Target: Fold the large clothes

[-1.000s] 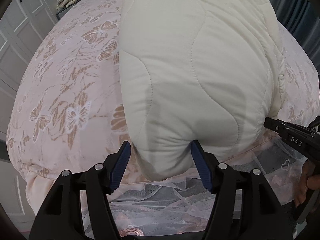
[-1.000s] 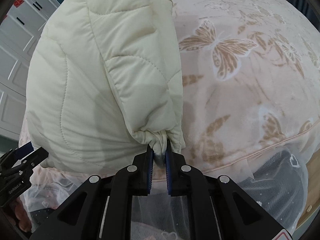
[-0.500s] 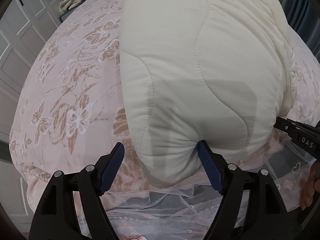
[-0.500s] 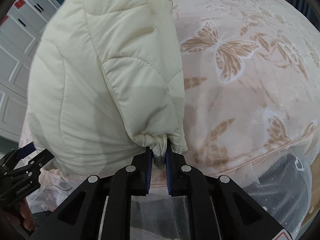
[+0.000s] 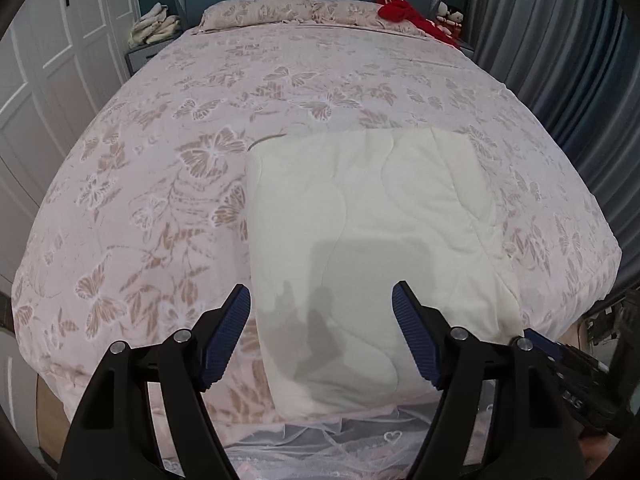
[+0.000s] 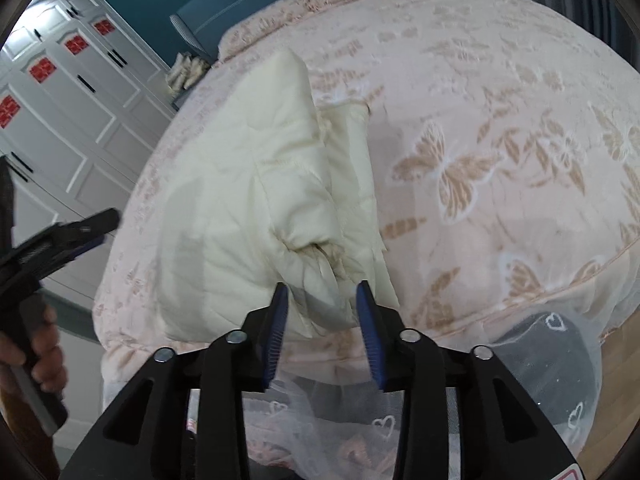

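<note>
A cream quilted garment (image 5: 380, 232) lies folded into a rough rectangle on the bed's near half. My left gripper (image 5: 320, 300) hovers above its near edge with wide jaws that are closing slightly; the pads touch nothing. In the right wrist view the garment (image 6: 240, 208) shows its bunched corner just beyond my right gripper (image 6: 322, 292). That gripper's jaws are opening, and the blue pads stand apart from the cloth. The left gripper (image 6: 106, 228) also shows at the left edge there, held by a hand (image 6: 44, 356).
The bed (image 5: 160, 160) has a pink butterfly-print cover and a sheer lace skirt (image 5: 320, 444) at its foot. Pillows (image 5: 280, 10) and a red cloth (image 5: 404, 12) lie at the headboard. White wardrobe doors (image 5: 40, 80) stand left, grey curtains (image 5: 560, 40) right.
Both grippers have risen and drawn back from the garment. The right one let go of the bunched corner and its jaws parted. The garment now lies flat on the bed.
</note>
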`<act>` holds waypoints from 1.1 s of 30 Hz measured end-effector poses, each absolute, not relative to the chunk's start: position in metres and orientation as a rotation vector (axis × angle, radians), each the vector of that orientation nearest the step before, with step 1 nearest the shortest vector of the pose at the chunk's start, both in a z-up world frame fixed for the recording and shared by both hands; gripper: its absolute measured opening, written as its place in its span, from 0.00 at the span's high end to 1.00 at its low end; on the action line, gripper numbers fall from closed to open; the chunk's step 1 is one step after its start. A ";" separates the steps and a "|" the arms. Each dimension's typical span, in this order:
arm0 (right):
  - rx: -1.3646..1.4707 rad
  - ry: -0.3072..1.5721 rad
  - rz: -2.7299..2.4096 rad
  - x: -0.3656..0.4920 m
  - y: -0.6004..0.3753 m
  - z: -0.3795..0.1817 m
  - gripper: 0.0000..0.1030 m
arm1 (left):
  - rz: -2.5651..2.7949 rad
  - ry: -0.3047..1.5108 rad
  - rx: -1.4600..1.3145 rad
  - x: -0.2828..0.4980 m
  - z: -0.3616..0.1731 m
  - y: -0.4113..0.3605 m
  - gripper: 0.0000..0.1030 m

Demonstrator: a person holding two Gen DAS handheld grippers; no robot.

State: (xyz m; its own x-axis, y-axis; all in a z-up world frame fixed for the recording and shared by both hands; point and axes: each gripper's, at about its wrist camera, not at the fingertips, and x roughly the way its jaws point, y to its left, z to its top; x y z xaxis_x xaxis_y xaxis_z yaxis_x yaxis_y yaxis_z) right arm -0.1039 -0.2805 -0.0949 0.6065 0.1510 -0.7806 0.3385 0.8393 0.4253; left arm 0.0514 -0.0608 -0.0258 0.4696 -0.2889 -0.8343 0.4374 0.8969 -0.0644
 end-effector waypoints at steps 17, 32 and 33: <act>0.623 0.974 -0.113 -0.002 -0.298 -0.087 0.60 | -0.426 1.040 0.245 0.055 -0.057 -0.088 0.31; 0.568 1.015 -0.215 0.010 -0.322 -0.107 0.97 | -0.422 1.097 0.239 0.076 -0.081 -0.099 0.30; 0.569 1.027 -0.222 0.010 -0.323 -0.113 0.97 | -0.423 1.099 0.243 0.077 -0.084 -0.101 0.30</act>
State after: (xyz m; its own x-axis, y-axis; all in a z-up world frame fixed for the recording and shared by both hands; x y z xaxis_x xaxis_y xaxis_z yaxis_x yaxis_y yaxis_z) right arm 0.0096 -0.3233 -0.1134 0.5108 0.0863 -0.8553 0.4321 0.8344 0.3422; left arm 0.0774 -0.1006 -0.0837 0.3860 -0.2098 -0.8983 0.4463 0.8947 -0.0172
